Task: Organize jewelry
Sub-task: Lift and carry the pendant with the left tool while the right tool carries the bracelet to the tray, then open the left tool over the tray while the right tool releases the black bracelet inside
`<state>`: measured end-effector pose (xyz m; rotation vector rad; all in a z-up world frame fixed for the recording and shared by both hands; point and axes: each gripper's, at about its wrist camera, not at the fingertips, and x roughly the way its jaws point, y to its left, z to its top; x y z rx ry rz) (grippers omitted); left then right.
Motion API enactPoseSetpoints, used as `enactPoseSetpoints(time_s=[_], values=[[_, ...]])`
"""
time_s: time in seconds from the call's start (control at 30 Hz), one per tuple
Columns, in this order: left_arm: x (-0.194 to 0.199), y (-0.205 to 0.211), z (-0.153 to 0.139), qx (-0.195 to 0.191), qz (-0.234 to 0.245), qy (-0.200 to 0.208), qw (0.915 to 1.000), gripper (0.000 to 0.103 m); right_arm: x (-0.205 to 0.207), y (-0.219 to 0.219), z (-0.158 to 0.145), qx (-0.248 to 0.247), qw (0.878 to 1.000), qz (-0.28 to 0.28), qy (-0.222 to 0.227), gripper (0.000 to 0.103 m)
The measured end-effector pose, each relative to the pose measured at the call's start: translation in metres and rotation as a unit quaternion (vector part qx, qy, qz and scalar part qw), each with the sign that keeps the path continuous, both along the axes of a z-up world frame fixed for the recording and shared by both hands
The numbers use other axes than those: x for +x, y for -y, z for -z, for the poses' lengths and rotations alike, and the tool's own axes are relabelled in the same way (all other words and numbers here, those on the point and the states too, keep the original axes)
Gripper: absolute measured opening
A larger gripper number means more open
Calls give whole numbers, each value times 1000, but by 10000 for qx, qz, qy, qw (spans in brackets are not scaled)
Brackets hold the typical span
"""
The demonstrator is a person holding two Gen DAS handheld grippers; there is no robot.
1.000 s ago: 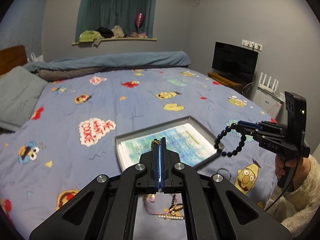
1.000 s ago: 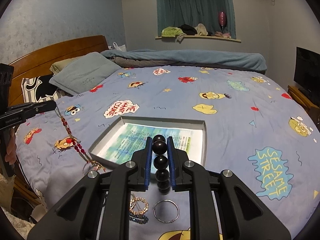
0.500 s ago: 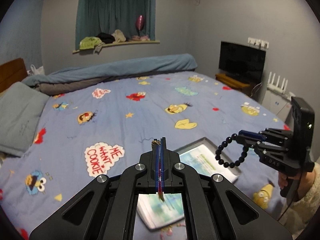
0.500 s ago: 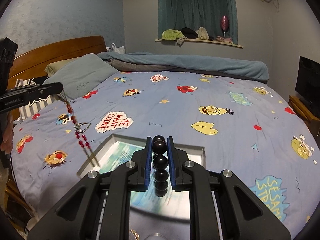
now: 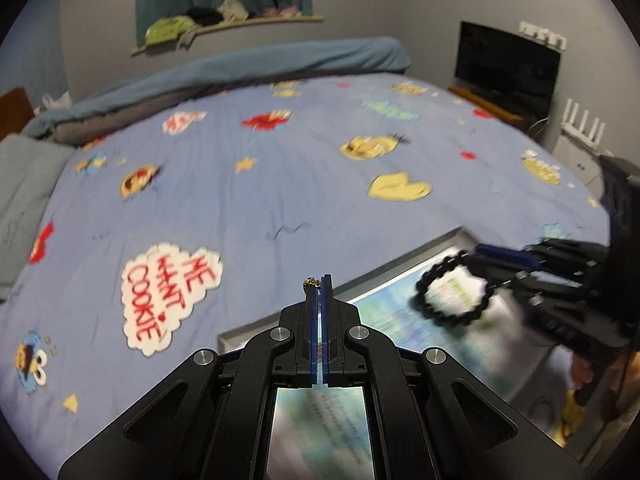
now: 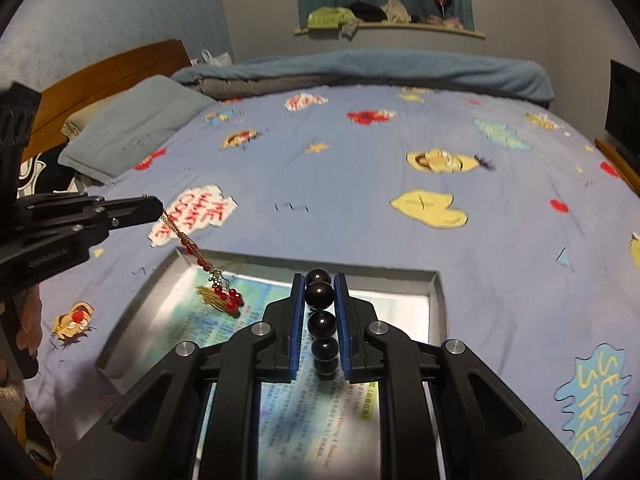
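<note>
A shallow grey tray [image 6: 436, 292] with a printed sheet in it lies on the blue cartoon bedspread. My right gripper [image 6: 319, 282] is shut on a black bead bracelet [image 6: 319, 296], which hangs as a loop over the tray [image 5: 400, 272] in the left wrist view [image 5: 452, 294]. My left gripper [image 5: 319, 280] is shut on a thin gold chain with red beads; only its clasp end [image 5: 310, 282] shows there. In the right wrist view that left gripper [image 6: 154, 205] holds the red bead necklace [image 6: 218, 294], whose lower end rests on the sheet in the tray's left part.
Pillows [image 6: 132, 128] and a wooden headboard [image 6: 112, 68] are at the left. A rolled blue duvet [image 6: 380, 68] lies along the far side. A TV [image 5: 506, 64] on a low stand is at the right. A person's hand [image 5: 582, 376] holds the right gripper.
Both grippers have moved forward and down over the tray. The necklace's end has come down onto the sheet. The loose jewellery near the bed's front edge has passed out of view.
</note>
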<state>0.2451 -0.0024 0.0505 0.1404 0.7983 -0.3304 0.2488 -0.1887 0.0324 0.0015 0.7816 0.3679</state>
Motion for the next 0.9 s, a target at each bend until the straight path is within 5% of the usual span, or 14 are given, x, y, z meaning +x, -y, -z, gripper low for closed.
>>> enactPoseSetpoints(time_s=[0.23, 0.57, 0.7, 0.9], values=[[17, -35, 51, 81, -401, -600, 9974, 2, 11, 9, 19, -359, 9983, 253, -385, 15], [9, -42, 70, 185, -409, -787, 9959, 2, 13, 26, 26, -309, 9970, 526, -467, 18], [-1, -40, 65, 171, -405, -716, 9965, 31, 5, 31, 18, -251, 9971, 603, -388, 36], [-32, -42, 45, 46, -473, -588, 9971, 36, -23, 39, -2, -42, 9978, 633, -185, 49]])
